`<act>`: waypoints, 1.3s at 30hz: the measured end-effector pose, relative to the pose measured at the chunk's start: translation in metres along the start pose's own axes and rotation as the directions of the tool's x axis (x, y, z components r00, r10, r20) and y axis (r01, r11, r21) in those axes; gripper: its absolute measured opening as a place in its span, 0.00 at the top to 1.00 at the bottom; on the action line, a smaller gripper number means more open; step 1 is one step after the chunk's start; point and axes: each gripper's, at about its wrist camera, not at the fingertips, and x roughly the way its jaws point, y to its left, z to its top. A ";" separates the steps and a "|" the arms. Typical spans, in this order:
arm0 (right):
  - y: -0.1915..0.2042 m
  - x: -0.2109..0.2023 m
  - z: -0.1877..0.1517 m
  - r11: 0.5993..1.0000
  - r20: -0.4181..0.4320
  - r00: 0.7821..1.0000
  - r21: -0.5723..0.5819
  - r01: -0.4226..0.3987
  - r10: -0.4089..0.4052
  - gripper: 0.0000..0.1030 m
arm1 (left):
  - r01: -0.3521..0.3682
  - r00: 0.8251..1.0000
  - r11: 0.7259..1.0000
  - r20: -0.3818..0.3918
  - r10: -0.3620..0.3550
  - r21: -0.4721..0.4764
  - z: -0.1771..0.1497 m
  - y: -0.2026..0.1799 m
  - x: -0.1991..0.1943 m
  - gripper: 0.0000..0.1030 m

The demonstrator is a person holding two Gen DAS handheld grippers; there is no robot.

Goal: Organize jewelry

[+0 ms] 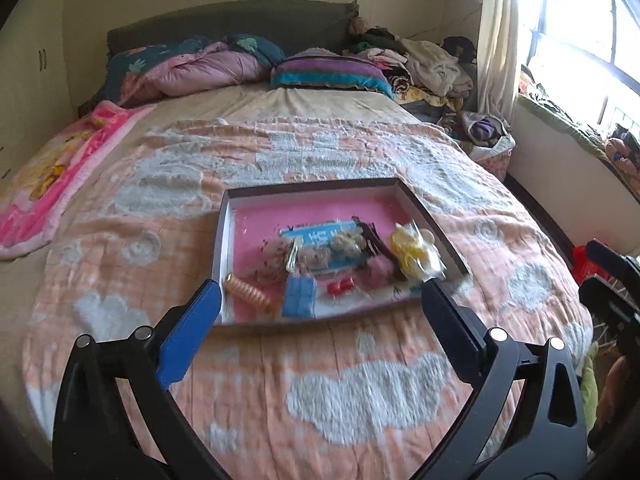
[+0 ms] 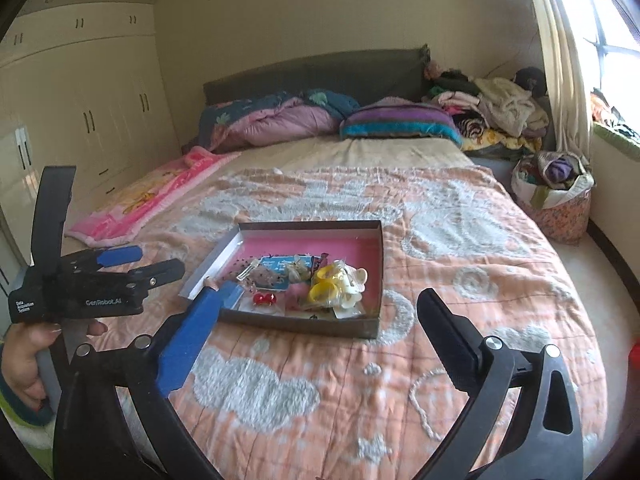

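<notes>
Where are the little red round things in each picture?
Left wrist view: the red round things lie low in the middle, near the front wall of the box, right of a blue block.
Right wrist view: they lie left of centre, near the box's front wall.
Shared landmark: yellow rings.

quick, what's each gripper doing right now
left gripper: open, holding nothing, above the box.
right gripper: open, holding nothing.
</notes>
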 end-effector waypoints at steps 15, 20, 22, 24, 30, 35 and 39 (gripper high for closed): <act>0.018 -0.055 -0.050 1.000 0.003 1.000 -0.025 0.015 -0.015 0.04 | -0.017 1.000 0.999 0.005 0.017 -0.045 -0.070 -0.011 -0.054 0.09; 0.014 -0.055 -0.067 1.000 -0.017 1.000 0.023 0.011 -0.011 0.04 | -0.012 1.000 1.000 0.000 0.012 -0.024 -0.083 -0.017 -0.053 0.09; 0.014 -0.054 -0.072 1.000 -0.026 1.000 0.030 0.006 -0.005 0.04 | -0.008 1.000 1.000 -0.005 0.008 -0.022 -0.087 -0.018 -0.052 0.09; 0.015 -0.053 -0.073 1.000 -0.032 0.999 0.026 0.015 -0.014 0.04 | -0.008 1.000 1.000 -0.010 0.008 -0.019 -0.091 -0.018 -0.050 0.09; 0.016 -0.054 -0.072 1.000 -0.036 0.999 0.017 0.011 -0.010 0.04 | -0.008 1.000 1.000 -0.024 0.008 -0.026 -0.098 -0.020 -0.051 0.09; 0.020 -0.052 -0.073 1.000 -0.046 0.999 0.005 0.005 -0.004 0.04 | -0.020 0.999 1.000 -0.026 0.019 -0.019 -0.097 -0.021 -0.052 0.09; 0.023 -0.053 -0.073 1.000 -0.042 0.999 0.002 0.004 -0.004 0.04 | -0.018 0.999 1.000 -0.027 0.018 -0.017 -0.097 -0.022 -0.053 0.09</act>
